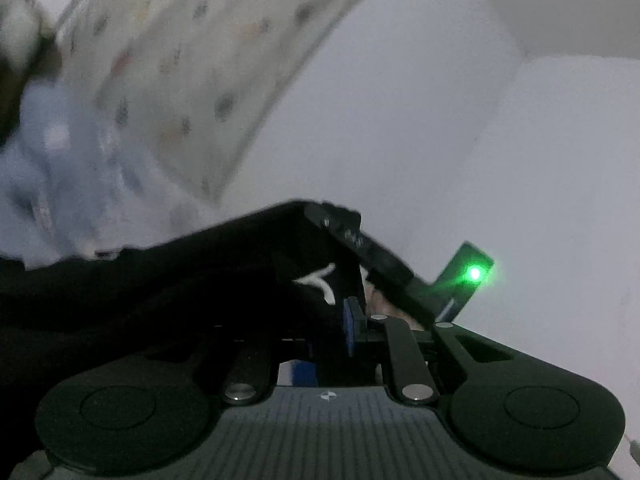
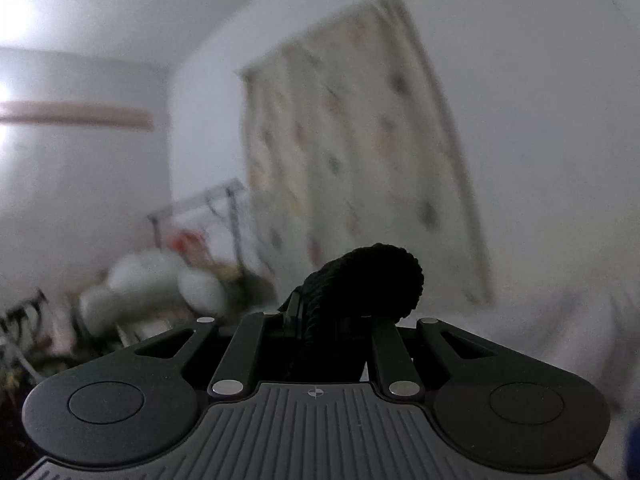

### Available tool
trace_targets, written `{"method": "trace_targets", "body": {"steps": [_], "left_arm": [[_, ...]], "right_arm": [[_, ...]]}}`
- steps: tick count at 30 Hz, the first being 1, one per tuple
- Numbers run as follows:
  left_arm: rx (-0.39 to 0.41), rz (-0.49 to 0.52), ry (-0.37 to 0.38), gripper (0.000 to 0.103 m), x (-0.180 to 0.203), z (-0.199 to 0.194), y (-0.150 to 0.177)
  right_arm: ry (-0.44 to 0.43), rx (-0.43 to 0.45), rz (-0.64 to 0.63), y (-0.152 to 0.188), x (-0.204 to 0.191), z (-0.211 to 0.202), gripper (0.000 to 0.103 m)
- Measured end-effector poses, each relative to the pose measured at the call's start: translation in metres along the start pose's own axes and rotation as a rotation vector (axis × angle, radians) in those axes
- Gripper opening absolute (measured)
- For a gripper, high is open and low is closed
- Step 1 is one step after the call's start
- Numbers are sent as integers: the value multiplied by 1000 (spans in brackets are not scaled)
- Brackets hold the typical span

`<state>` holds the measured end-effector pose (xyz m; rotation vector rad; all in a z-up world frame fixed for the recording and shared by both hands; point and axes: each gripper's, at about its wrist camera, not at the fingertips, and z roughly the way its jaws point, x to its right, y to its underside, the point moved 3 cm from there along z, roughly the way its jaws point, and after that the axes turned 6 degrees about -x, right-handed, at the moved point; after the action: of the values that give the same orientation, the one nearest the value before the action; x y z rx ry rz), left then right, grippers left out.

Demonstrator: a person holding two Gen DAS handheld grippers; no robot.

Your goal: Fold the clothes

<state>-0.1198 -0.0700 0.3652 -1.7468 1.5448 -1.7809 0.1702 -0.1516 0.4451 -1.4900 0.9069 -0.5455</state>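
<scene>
Both views are blurred. In the left wrist view the left gripper (image 1: 352,312) sits low in the frame, its tongs nearly together and clamped on a black garment (image 1: 168,292). The cloth spreads from the jaws across the lower left of the frame in dark folds, with a white drawstring (image 1: 320,280) lying on it just left of the jaws. The other gripper (image 1: 372,240) crosses the middle of the frame as a black bar, with a green light (image 1: 475,273) glowing at centre right. A patterned curtain (image 1: 208,68) hangs slanted in the upper left against a pale wall (image 1: 460,140).

In the right wrist view the right gripper (image 2: 336,320) is at lower centre, its tongs close together and gripping a bunched, ribbed edge of the black garment (image 2: 368,280), which rises in a dark hump just above them. The curtain (image 2: 360,152) fills the centre right. A metal rack (image 2: 204,204) and white bundles (image 2: 148,280) lie at the left, too smeared to make out.
</scene>
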Motion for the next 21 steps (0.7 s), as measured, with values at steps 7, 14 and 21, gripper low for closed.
{"method": "trace_targets", "body": {"steps": [7, 14, 21], "left_arm": [[-264, -142, 32, 17, 11, 148, 143], [-461, -217, -7, 16, 14, 242, 259], [-560, -192, -63, 16, 8, 287, 305]], "right_arm": [[177, -218, 106, 142, 182, -76, 15], [281, -437, 199, 293, 306, -157, 15], [256, -551, 255, 367, 352, -190, 23]]}}
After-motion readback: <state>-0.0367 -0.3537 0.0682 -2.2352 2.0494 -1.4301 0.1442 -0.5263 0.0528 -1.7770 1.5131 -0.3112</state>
